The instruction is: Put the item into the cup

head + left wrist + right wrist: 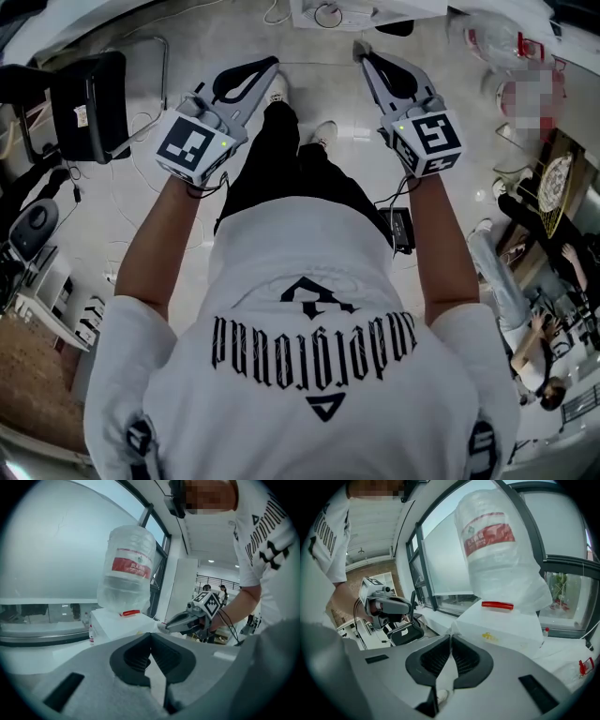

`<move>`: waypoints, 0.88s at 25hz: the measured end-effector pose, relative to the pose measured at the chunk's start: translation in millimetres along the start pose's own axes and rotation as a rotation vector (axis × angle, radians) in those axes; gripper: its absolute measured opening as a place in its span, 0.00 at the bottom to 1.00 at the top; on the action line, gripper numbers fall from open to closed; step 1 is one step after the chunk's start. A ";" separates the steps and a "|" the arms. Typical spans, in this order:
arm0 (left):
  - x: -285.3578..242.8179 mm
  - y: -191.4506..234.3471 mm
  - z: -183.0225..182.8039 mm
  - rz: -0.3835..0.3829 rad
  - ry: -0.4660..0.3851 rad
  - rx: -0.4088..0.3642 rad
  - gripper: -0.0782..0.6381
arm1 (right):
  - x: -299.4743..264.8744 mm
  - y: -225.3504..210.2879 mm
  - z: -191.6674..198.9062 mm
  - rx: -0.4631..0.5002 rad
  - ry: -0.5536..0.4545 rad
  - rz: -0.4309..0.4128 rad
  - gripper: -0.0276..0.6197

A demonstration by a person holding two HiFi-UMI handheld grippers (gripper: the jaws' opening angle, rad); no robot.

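Pale floor (pixel 319 67) spreads under the person's white printed T-shirt (pixel 309 281). Left gripper (pixel 272 64) and right gripper (pixel 362 52) point forward, jaws pressed together on nothing. Beyond, a plastic-wrapped clear water bottle (pixel 499 550) stands on a white box (pixel 506 630) beside windows. Where the item and cup are, I cannot tell.

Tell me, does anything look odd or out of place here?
Nothing is spilled or damaged. Oddly, no cup or item appears in any view, and the left gripper and right gripper are both shut on nothing.
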State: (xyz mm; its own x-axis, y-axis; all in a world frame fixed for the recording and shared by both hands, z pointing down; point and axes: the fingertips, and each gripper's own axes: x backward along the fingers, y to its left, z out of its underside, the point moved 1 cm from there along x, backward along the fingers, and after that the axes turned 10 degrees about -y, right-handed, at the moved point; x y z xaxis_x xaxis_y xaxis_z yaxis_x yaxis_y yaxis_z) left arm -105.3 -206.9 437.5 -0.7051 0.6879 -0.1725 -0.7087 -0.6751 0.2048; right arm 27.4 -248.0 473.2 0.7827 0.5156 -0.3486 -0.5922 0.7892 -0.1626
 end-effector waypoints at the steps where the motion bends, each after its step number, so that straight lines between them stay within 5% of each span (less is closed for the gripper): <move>1: -2.9 2.5 5.1 0.006 0.010 -0.011 0.13 | -5.7 -2.7 6.5 0.001 0.011 -0.002 0.08; 9: -24.5 29.9 41.7 -0.014 0.023 0.055 0.13 | -48.2 -19.6 41.8 -0.062 0.050 0.007 0.08; 22: -66.0 47.5 104.0 0.066 0.046 0.057 0.13 | -90.4 -47.0 104.8 -0.074 0.109 0.037 0.08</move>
State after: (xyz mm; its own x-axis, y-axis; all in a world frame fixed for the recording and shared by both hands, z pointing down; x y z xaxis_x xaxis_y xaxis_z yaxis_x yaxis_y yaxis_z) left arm -90.0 -256.7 558.8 -0.7513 0.6287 -0.2005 -0.6593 -0.7013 0.2711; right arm 4.6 -296.8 609.1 0.7369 0.5016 -0.4532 -0.6362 0.7413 -0.2140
